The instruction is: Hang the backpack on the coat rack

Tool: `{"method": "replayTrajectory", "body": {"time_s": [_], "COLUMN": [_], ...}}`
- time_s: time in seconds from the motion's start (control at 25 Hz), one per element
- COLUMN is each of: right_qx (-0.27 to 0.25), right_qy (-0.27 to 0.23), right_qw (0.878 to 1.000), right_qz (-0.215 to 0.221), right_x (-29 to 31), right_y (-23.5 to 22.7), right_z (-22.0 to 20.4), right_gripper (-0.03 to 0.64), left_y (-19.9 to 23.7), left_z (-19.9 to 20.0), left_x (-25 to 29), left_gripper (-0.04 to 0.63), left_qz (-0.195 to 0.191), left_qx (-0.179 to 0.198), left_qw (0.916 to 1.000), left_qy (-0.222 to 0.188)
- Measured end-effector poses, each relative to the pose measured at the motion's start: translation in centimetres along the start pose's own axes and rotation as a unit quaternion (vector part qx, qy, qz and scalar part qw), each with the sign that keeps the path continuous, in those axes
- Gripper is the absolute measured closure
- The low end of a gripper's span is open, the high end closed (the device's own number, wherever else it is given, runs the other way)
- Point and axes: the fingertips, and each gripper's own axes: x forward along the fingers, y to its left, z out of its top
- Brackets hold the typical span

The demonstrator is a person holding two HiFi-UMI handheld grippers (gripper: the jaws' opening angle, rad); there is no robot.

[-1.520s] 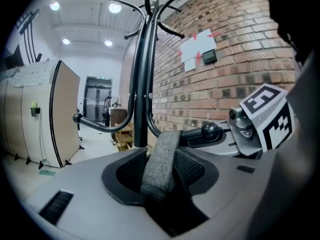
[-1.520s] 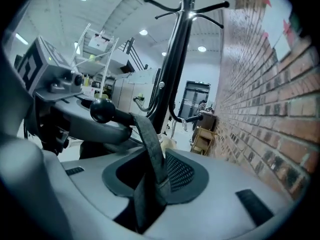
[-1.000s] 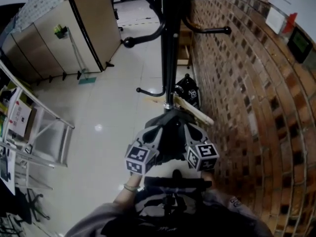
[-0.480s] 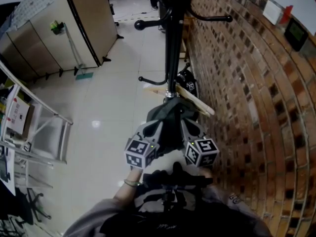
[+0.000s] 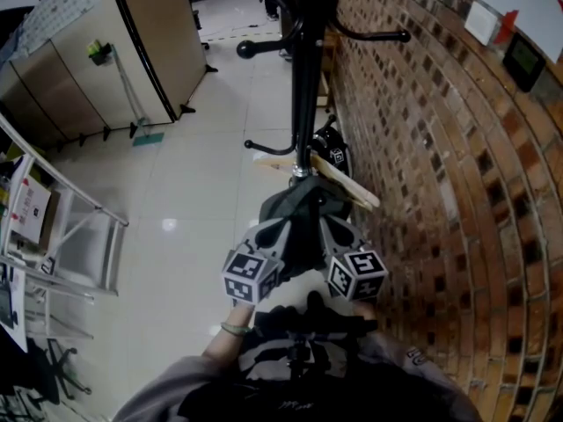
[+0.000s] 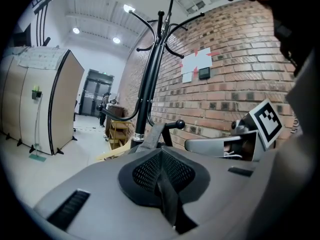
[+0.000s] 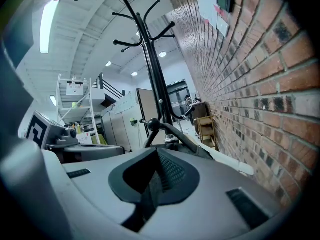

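Brick wall (image 5: pixel 422 148) by metal coat rack (image 5: pixel 305 77); L gripper (image 5: pixel 262 251), R gripper (image 5: pixel 345 249) clench mesh-padded backpack (image 5: pixel 299 214).

— Where does the coat rack (image 5: pixel 305 86) stand?
— At twelve o'clock from the backpack (image 5: pixel 299 222), close behind it. The bag hangs off the floor (image 5: pixel 193 174), with the left gripper (image 5: pixel 268 244) at its eight o'clock side and the right gripper (image 5: pixel 339 240) at its four o'clock side.
— And the wall?
— The brick wall (image 5: pixel 457 192) runs along three o'clock, just beside the rack. A plank (image 5: pixel 339 183) lies at one o'clock from the bag, by the foot of the pole.
— What is on the other side?
— The cabinets (image 5: pixel 106 60) stand at ten o'clock, well apart across the floor. A metal shelf frame (image 5: pixel 84 236) stands at nine o'clock.
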Motion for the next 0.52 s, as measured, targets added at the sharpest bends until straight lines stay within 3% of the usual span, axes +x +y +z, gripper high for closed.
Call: {"method": "replayTrajectory", "body": {"time_s": [0.52], "right_qx": [0.001], "right_qy": [0.004], "right_qw": [1.000], "right_qz": [0.005], "right_x": [-0.05], "right_y": [-0.60], "right_z": [-0.17], "right_gripper": [0.607], "left_y": [-0.53], "left_z": [-0.09], "left_x": [0.71], "left_gripper": [0.595], "left_qz": [-0.001], "left_qx": [0.000], "left_qw": [1.0000], "left_qy": [0.005]}}
